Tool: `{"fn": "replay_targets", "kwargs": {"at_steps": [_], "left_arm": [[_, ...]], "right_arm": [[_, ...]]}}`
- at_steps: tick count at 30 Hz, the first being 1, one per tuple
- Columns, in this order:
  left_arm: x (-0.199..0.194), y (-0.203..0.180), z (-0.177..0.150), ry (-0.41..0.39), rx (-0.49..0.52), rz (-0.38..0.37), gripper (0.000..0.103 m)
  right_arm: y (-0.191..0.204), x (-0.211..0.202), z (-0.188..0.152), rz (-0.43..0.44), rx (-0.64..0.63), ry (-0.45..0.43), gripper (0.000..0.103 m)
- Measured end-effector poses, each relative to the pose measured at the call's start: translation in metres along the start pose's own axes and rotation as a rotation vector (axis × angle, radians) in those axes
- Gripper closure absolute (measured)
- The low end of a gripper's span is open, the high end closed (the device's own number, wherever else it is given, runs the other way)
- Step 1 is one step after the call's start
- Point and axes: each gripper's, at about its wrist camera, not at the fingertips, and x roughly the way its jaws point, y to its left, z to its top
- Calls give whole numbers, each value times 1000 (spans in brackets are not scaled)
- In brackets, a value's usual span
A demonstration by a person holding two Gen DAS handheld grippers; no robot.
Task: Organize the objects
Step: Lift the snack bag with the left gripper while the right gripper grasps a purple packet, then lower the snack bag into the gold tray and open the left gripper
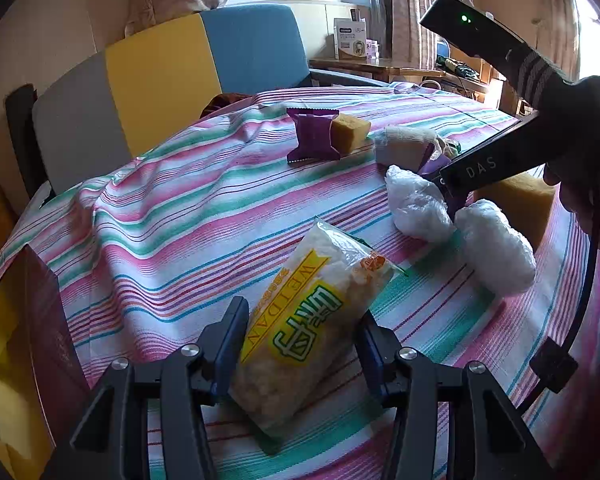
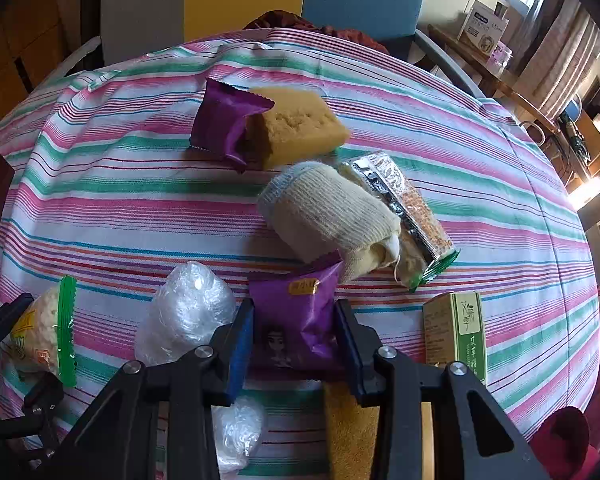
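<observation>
My left gripper is shut on a clear snack bag with a yellow label, held just above the striped tablecloth. The same bag shows at the left edge of the right wrist view. My right gripper is shut on a purple snack packet, lifted above the cloth. Its body shows at the right of the left wrist view. Another purple packet leans on a yellow sponge further back.
A rolled cream cloth, a foil snack pack, two white plastic-wrapped bundles, a green box and another sponge lie on the table. A dark red box stands at left. A chair stands behind.
</observation>
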Motion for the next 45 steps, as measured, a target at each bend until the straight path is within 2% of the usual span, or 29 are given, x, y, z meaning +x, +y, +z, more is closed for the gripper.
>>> {"fn": "replay_targets", "kwargs": {"at_steps": [9, 11, 17, 21, 24, 26, 30, 33, 36, 38, 45], "left_arm": [[-6, 2, 1, 2, -27, 3, 54], [-16, 4, 3, 4, -45, -28, 56], [-66, 17, 13, -56, -122, -88, 56], [-107, 48, 11, -82, -214, -96, 56], [-138, 83, -4, -74, -288, -51, 56], [-156, 109, -22, -50, -337, 18, 56], [-179, 169, -70, 53, -481, 173, 56], [-188, 200, -108, 113, -571, 277, 56], [-189, 217, -136, 176, -620, 358, 56], [-185, 222, -149, 214, -640, 374, 55], [-179, 221, -163, 232, -624, 408, 53]], "right_arm": [[1, 0, 2, 5, 7, 0, 64], [1, 0, 2, 6, 6, -1, 64], [3, 2, 2, -5, -13, -3, 64], [4, 2, 1, -11, -16, -8, 64], [6, 2, 1, -21, -25, -10, 64], [7, 2, 1, -25, -28, -10, 64], [7, 2, 1, -30, -37, -11, 64], [8, 2, 0, -29, -39, -10, 64], [9, 2, 0, -31, -44, -10, 64], [11, 1, -1, -31, -49, -11, 64], [11, 1, -2, -34, -50, -11, 64]]}}
